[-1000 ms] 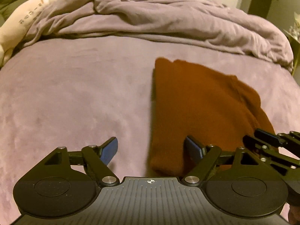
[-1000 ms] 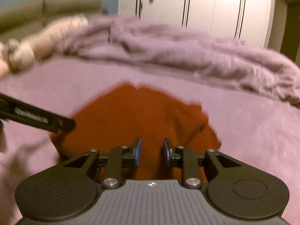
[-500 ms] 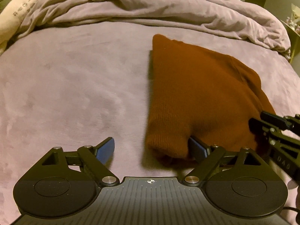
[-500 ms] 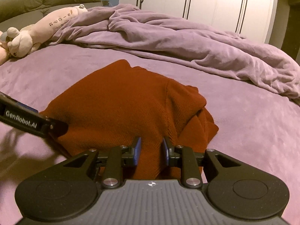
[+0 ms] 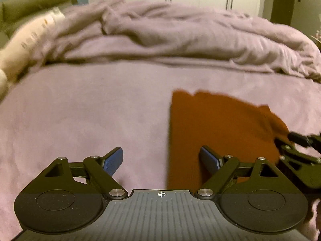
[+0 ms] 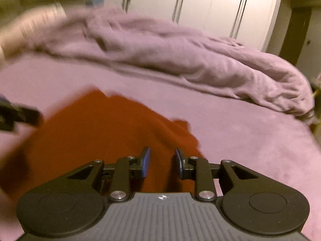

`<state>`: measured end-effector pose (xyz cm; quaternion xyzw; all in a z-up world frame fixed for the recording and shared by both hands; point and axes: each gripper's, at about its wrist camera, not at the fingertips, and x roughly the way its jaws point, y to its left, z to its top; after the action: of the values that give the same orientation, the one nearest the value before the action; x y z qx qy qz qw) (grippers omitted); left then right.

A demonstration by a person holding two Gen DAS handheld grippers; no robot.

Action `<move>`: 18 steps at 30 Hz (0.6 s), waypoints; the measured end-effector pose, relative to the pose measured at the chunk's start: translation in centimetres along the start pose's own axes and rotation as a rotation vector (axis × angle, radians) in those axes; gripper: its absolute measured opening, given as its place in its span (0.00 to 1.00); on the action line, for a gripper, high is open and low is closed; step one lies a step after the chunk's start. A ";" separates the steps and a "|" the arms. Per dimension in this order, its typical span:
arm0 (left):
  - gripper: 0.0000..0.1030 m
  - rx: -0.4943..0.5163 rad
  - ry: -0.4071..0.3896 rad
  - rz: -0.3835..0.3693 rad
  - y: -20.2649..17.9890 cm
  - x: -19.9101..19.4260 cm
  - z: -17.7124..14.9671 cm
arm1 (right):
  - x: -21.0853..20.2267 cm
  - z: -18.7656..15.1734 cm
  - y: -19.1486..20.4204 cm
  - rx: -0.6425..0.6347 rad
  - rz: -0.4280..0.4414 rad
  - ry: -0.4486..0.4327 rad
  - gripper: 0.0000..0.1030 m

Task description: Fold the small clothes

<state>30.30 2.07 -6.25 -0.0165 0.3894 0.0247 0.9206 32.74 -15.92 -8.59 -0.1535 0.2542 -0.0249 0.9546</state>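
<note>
The left gripper [image 5: 161, 159] has its blue-padded fingers [image 5: 112, 160] spread wide, with nothing between them; it hangs over the bed, its right finger above the near left edge of the rust-brown garment [image 5: 218, 132] and its left finger above bare purple bedspread [image 5: 80, 116]. The right gripper [image 6: 162, 163] has its two fingers a small gap apart, not pressed together, and no cloth is pinched between them; the garment [image 6: 96, 132] shows through the gap and lies just beyond and below the fingertips. In the left wrist view the right gripper [image 5: 299, 150] comes in from the right edge, over the garment's right side, and in the right wrist view a dark blurred piece of the left gripper [image 6: 18, 114] shows at the left edge, beside the garment's far left corner. The garment lies flat and folded on the bedspread, with a straight left edge and a bunched, uneven right side. Beyond it a crumpled lilac duvet [image 5: 180, 40] is heaped across the far part of the bed, a pale plush toy [image 5: 30, 42] lies at the far left, and white wardrobe doors [image 6: 210, 8] stand behind. Both views are motion-blurred.
</note>
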 end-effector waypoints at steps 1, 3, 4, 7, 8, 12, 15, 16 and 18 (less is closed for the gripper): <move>0.87 0.004 -0.010 -0.013 -0.1 0.3 -0.8 | 0.5 -0.4 -0.3 0.003 0.001 -0.005 0.29; 0.91 0.052 -0.060 0.018 -0.6 0.3 -2.0 | 1.0 -0.4 -1.1 0.023 0.003 0.000 0.34; 0.91 0.080 -0.083 0.027 -0.9 0.1 -2.4 | 1.1 -0.3 -1.3 0.021 -0.001 0.004 0.36; 0.91 0.083 -0.065 0.023 -0.8 -1.0 -2.2 | 1.0 -0.2 -1.6 0.013 -0.021 0.020 0.50; 0.91 0.066 -0.045 0.017 -0.5 -1.7 -2.1 | 0.6 0.0 -1.7 0.025 -0.013 0.030 0.50; 0.94 0.025 -0.017 -0.022 0.2 -4.4 -2.8 | -4.8 -0.8 -2.1 0.094 0.048 0.015 0.50; 0.95 0.066 0.008 -0.006 0.2 -4.9 -4.3 | -8.8 -3.2 -2.1 0.156 0.083 -0.013 0.53; 0.95 0.077 0.029 0.007 0.1 -4.6 -4.6 | -9.5 -4.1 -1.7 0.149 0.089 -0.005 0.54; 0.95 0.074 0.054 0.010 -0.1 -4.3 -4.7 | -9.5 -5.2 -1.1 0.115 0.066 0.026 0.56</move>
<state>23.94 1.57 -6.43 0.0188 0.4149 0.0145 0.9096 21.93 -17.21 -7.95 -0.0896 0.2699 -0.0100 0.9587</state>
